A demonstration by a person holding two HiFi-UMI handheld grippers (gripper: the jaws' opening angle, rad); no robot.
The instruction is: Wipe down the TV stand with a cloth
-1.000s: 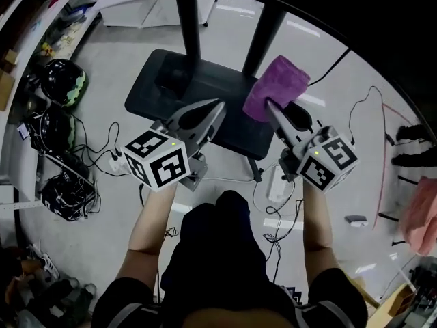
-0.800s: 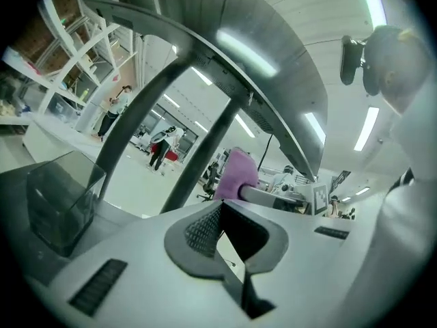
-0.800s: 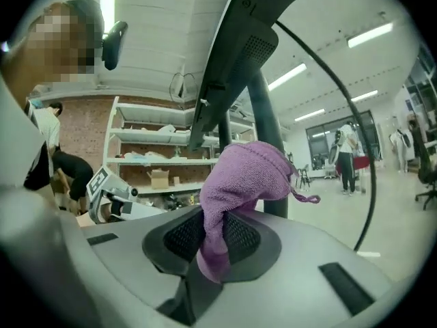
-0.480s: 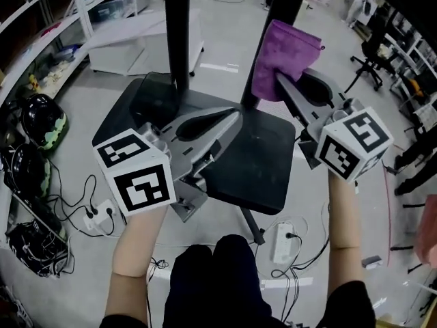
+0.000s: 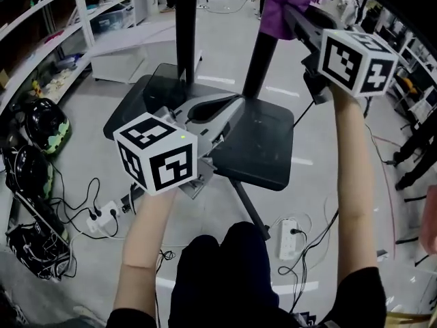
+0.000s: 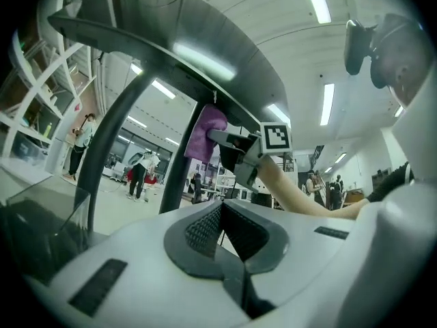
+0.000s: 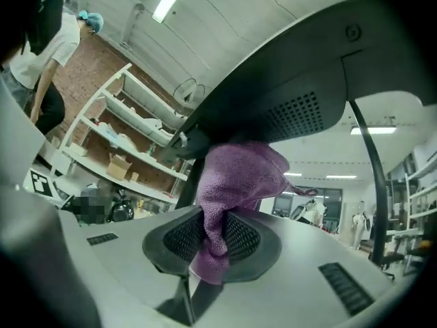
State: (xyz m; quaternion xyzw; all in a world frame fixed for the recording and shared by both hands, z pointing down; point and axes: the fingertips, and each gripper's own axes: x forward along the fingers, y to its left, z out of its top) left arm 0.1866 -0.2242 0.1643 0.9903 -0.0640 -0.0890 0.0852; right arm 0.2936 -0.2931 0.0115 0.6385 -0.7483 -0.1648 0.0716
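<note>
The TV stand has a black base plate (image 5: 263, 152) and two dark poles (image 5: 186, 26). My right gripper (image 5: 289, 7) is raised high by the right pole (image 5: 261, 50), shut on a purple cloth (image 5: 278, 9). In the right gripper view the cloth (image 7: 235, 176) is bunched between the pads of that gripper (image 7: 213, 236) and touches the dark underside of the screen mount (image 7: 287, 108). My left gripper (image 5: 235, 105) hovers low over the base plate, shut with nothing in it. The left gripper view looks past its closed jaws (image 6: 220, 212) up at the cloth (image 6: 205, 132).
Two helmets (image 5: 44, 125), tangled cables and a power strip (image 5: 102, 214) lie on the floor at left. A white power strip (image 5: 290, 238) lies right of the person's legs. Shelving (image 5: 41, 19) and a low white platform (image 5: 130, 46) stand at the back left.
My right gripper has lifted the purple cloth from near the base plate up to the top of the right pole. The left gripper has stayed over the base.
</note>
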